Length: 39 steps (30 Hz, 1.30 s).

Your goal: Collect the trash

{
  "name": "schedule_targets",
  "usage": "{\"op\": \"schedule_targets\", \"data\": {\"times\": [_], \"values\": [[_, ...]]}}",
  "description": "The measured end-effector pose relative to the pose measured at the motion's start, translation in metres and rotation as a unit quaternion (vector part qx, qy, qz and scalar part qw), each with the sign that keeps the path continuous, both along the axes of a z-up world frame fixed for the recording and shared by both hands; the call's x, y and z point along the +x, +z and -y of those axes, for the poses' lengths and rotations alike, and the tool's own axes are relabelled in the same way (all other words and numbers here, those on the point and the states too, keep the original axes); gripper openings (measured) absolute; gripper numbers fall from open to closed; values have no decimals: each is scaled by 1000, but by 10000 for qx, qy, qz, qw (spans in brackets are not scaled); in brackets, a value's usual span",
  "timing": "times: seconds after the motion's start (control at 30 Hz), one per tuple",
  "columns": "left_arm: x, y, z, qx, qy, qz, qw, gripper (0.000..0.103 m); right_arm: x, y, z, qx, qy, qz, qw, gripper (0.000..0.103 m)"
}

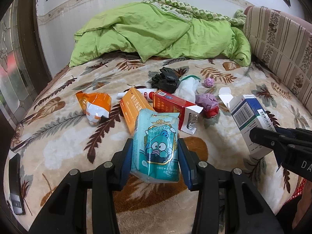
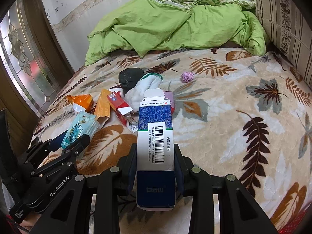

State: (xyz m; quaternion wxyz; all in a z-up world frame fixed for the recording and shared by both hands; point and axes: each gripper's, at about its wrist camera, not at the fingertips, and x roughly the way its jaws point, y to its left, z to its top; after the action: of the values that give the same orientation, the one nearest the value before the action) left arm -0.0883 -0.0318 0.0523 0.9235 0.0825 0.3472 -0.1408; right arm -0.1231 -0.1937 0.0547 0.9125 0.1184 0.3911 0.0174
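My left gripper (image 1: 155, 146) is shut on a teal tissue packet (image 1: 156, 146) with a cartoon print, held above the bed. My right gripper (image 2: 155, 152) is shut on a blue-and-white medicine box (image 2: 155, 146) with a barcode, its top flap open. Each gripper shows in the other's view: the right one (image 1: 259, 136) with its box (image 1: 247, 115) at the right, the left one (image 2: 76, 138) with the packet (image 2: 80, 128) at the lower left. Loose trash lies on the blanket: an orange wrapper (image 1: 95, 107), an orange box (image 1: 132, 109), a red box (image 1: 175, 109), a black bag (image 1: 165, 79), white cloth (image 1: 187, 87) and purple paper balls (image 1: 208, 101).
The bed wears a leaf-patterned blanket (image 2: 234, 117). A crumpled green quilt (image 1: 156, 31) fills the far end, with a striped pillow (image 1: 280, 46) at the right. A glass-panelled door (image 2: 23, 58) stands at the left. A dark phone-like object (image 1: 15, 183) lies at the bed's left edge.
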Motion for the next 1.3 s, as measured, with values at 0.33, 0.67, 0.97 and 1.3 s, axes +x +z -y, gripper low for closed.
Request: {"op": "schedule_targets", "data": {"times": [0.33, 0.67, 0.97, 1.3], "values": [[0, 0, 2, 0, 7, 3, 10000, 43, 1, 0, 3, -46, -67, 2, 10000, 36], [0, -1, 2, 5, 2, 1, 10000, 43, 2, 0, 2, -54, -74, 2, 10000, 36], [1, -2, 1, 19, -14, 19, 10000, 43, 1, 3, 3, -154, -66, 42, 9999, 36], [-1, 0, 2, -46, -34, 32, 10000, 43, -1, 4, 4, -183, -105, 54, 9998, 36]]}}
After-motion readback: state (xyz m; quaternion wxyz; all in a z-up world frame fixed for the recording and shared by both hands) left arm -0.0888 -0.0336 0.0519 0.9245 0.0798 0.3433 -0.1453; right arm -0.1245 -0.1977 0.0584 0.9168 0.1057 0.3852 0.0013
